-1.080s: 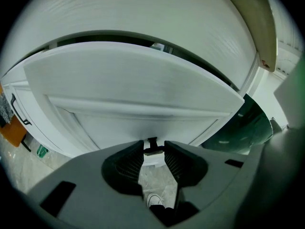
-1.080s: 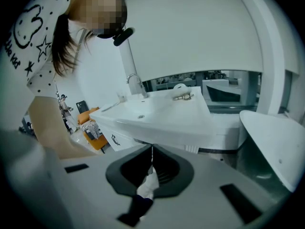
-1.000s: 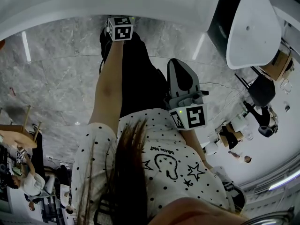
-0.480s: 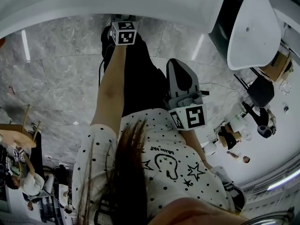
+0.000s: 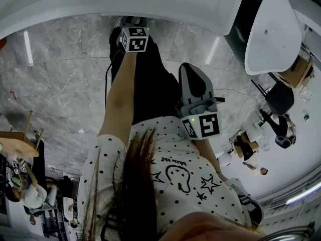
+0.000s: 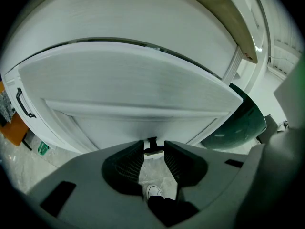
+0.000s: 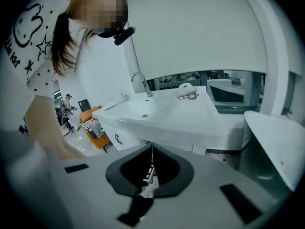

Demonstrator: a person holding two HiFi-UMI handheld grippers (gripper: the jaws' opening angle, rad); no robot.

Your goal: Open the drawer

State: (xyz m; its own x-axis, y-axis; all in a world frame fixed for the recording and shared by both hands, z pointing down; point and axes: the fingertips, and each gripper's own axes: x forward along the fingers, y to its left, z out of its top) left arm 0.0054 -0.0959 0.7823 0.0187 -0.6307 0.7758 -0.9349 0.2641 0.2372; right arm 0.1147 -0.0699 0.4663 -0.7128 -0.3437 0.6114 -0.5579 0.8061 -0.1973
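Note:
In the left gripper view a white drawer front (image 6: pixel 138 87) fills the frame, with a small black handle (image 6: pixel 152 142) at its lower edge. My left gripper (image 6: pixel 153 148) is open; its two dark fingertips stand on either side of that handle without pressing on it. In the head view only its marker cube (image 5: pixel 134 38) shows, up against the white cabinet (image 5: pixel 125 1) at the end of an outstretched arm. My right gripper (image 7: pixel 151 152) is shut with nothing in it. It hangs back near the person's body (image 5: pixel 190 69), away from the drawer.
A white vanity (image 7: pixel 190 128) with sink and faucet (image 7: pixel 139 81) lies ahead of the right gripper. A white tub (image 5: pixel 273 29) stands at the right, over a grey marble floor (image 5: pixel 55 79). A dark green basin (image 6: pixel 240 123) sits right of the drawer, another black-handled cabinet (image 6: pixel 23 104) left.
The left gripper's cube has slid a little down and right along the cabinet edge in the head view. The right gripper has stayed put.

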